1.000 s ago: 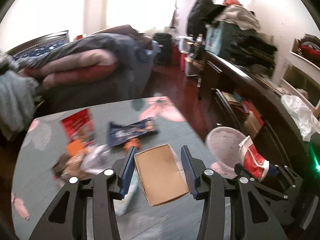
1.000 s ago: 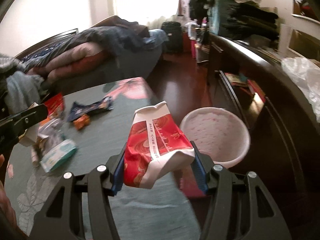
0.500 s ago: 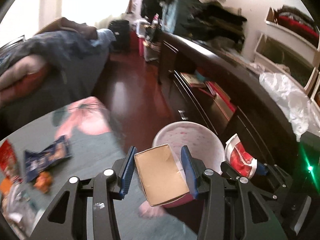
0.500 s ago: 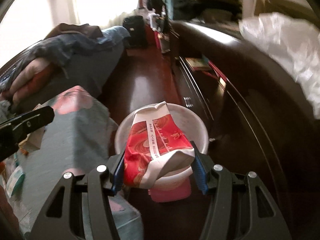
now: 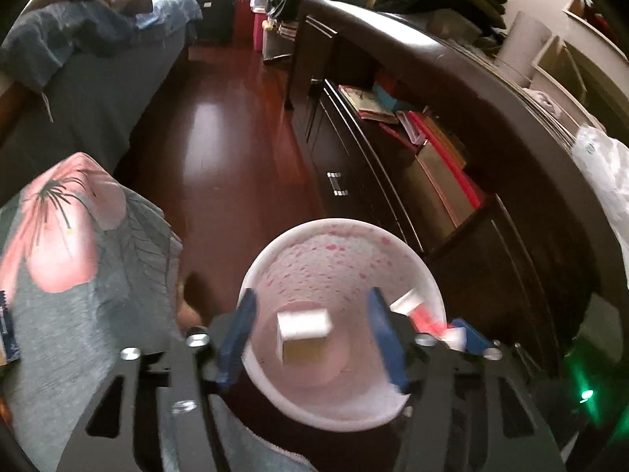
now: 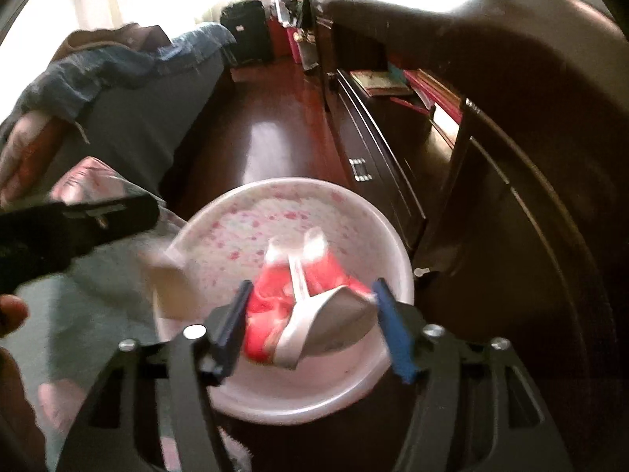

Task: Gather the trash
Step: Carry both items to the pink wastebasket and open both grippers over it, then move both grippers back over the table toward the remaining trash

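A pink-speckled white trash bin (image 5: 338, 259) stands on the floor below both grippers. My left gripper (image 5: 310, 326) is open above it; a small cardboard box (image 5: 302, 332) is loose, blurred, falling inside the bin. My right gripper (image 6: 310, 322) is open over the bin (image 6: 283, 212); the red and white snack bag (image 6: 302, 299) sits between its spread fingers, blurred and dropping. The box (image 6: 169, 279) shows blurred at the bin's left rim. The red bag (image 5: 420, 310) also shows in the left wrist view.
The table with a grey flowered cloth (image 5: 70, 275) is at left, with a blue wrapper (image 5: 8, 334) at its edge. A dark dresser with books (image 5: 412, 137) runs along the right. A bed with bedding (image 5: 78, 39) is at far left; dark wood floor (image 5: 220, 129) lies between.
Both grippers moved from over the table to above the bin and opened. The cardboard box and the red bag have left the fingers and are dropping into the bin.
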Tool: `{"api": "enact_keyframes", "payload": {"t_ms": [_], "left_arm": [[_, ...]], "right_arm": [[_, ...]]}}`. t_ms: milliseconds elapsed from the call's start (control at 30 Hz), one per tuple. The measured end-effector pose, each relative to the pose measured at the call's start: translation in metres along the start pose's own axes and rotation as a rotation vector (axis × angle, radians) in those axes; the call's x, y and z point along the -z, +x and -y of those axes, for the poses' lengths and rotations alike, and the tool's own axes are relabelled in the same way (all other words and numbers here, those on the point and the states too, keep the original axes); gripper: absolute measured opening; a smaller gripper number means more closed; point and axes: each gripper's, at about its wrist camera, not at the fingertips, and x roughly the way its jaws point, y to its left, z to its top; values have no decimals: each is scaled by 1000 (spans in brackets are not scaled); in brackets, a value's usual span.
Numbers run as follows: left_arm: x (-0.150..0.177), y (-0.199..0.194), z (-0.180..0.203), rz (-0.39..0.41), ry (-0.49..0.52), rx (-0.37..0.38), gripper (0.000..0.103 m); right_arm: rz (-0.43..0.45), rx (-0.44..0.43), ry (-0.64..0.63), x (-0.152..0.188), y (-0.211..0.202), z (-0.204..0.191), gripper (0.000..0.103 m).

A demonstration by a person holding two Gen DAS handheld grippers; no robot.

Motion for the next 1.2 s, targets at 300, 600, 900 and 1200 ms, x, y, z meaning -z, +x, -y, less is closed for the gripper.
{"api": "enact_keyframes", "payload": {"t_ms": [300,600,900,1200], "left_arm": [[1,-14,-7,65,-21,-27,87],[9,-53,-8,144,-2,-86,96],[36,-108,-34,201,-34,-212,99],[69,-152,-108,207,-166,-360,99]], "right_arm": [[-4,15,-4,10,1,-4,75],[18,43,-12,13,-26,-12,77],[107,82,-83,25,-87,-46,88],[163,-26,-233,45,-141,-115,92]]}}
